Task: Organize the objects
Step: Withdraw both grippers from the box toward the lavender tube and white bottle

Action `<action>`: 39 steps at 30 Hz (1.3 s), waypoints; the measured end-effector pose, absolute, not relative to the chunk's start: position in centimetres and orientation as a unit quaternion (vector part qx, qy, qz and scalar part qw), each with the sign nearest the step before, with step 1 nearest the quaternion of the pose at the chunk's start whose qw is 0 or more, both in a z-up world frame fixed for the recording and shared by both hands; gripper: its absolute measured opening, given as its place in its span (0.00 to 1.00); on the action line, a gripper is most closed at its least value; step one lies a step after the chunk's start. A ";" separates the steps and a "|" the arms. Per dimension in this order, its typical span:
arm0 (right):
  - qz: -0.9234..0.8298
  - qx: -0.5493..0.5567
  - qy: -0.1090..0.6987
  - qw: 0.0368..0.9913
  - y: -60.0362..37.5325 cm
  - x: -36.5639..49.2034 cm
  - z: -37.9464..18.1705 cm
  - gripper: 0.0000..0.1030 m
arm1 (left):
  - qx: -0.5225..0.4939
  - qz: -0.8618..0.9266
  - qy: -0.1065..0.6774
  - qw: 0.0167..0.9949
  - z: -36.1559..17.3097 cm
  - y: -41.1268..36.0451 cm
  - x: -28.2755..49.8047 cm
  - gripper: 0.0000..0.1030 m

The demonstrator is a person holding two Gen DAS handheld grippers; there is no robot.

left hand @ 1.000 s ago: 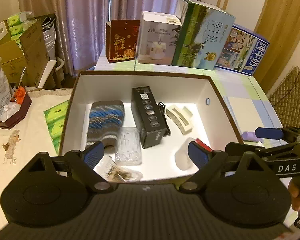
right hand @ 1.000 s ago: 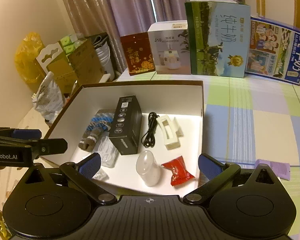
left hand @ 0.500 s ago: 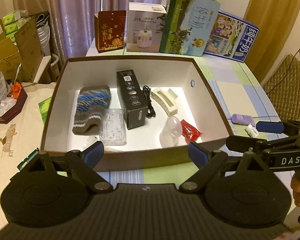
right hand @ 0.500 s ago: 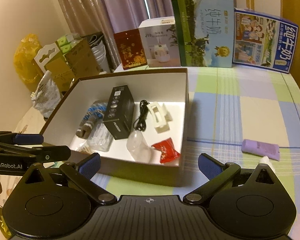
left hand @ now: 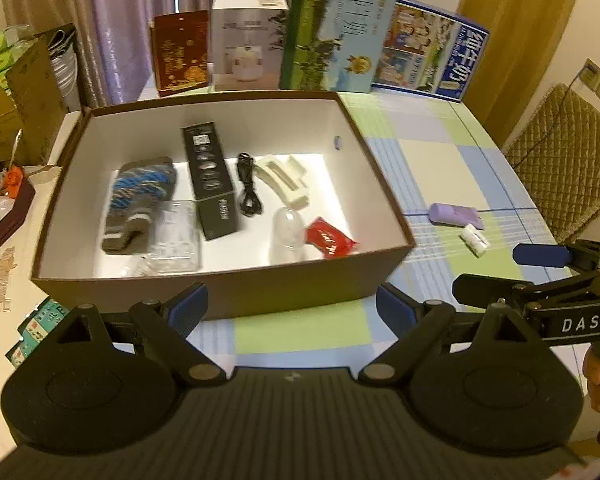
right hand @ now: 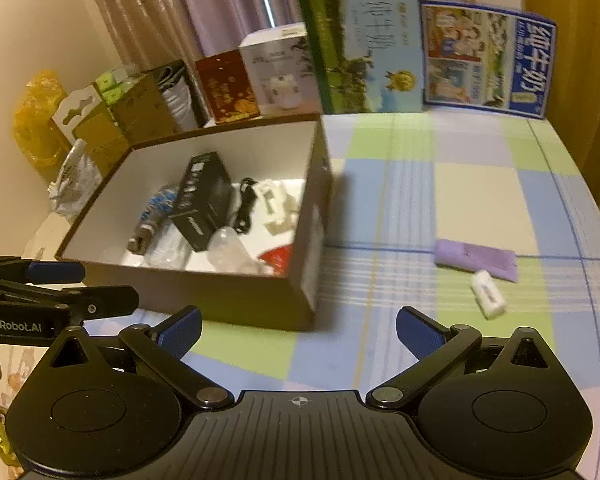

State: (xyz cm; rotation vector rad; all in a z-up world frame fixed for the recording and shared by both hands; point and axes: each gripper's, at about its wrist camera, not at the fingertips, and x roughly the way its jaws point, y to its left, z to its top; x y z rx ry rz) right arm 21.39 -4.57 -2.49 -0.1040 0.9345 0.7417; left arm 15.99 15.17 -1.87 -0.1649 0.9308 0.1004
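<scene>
Right view blurred; brown box (right hand: 236, 300) near wall hides most of red packet (right hand: 278, 257). Box white inside, at table's (right hand: 472, 192) left edge, holding one knit sock (left hand: 140, 200), black carton (left hand: 212, 180), cable (left hand: 247, 196), cream clip (left hand: 284, 184). Outside, near right edge: one purple tube (right hand: 476, 258), one white cap (right hand: 488, 294). Left gripper (left hand: 292, 308) and right gripper (right hand: 298, 330) spread wide, empty.

Two wrist views, side by side over the near table edge

Our left camera faces the brown box (left hand: 220, 292) head-on from close; our right camera sits further right, angled left across the checked tablecloth (right hand: 480, 196). We share box, cloth and back cartons (left hand: 340, 28).
</scene>
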 end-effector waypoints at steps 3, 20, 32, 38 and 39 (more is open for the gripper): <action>0.341 -0.046 0.444 0.827 -6.3 21.7 -2.7 0.98 | -0.078 0.042 0.450 0.888 -2.0 13.6 16.3 0.86; 0.279 -0.020 0.464 0.841 -16.9 24.1 -3.6 0.98 | -0.066 -0.011 0.462 0.885 -3.6 4.0 18.4 0.86; 0.243 0.003 0.470 0.848 -22.3 26.6 -4.6 0.98 | -0.051 -0.064 0.448 0.890 -5.2 -1.6 20.9 0.86; 0.232 0.008 0.470 0.852 -23.9 28.2 -5.7 0.98 | -0.031 -0.079 0.441 0.893 -7.0 -3.7 22.7 0.86; 0.230 0.009 0.470 0.852 -24.1 28.5 -5.8 0.98 | -0.027 -0.081 0.440 0.894 -7.4 -4.0 23.1 0.86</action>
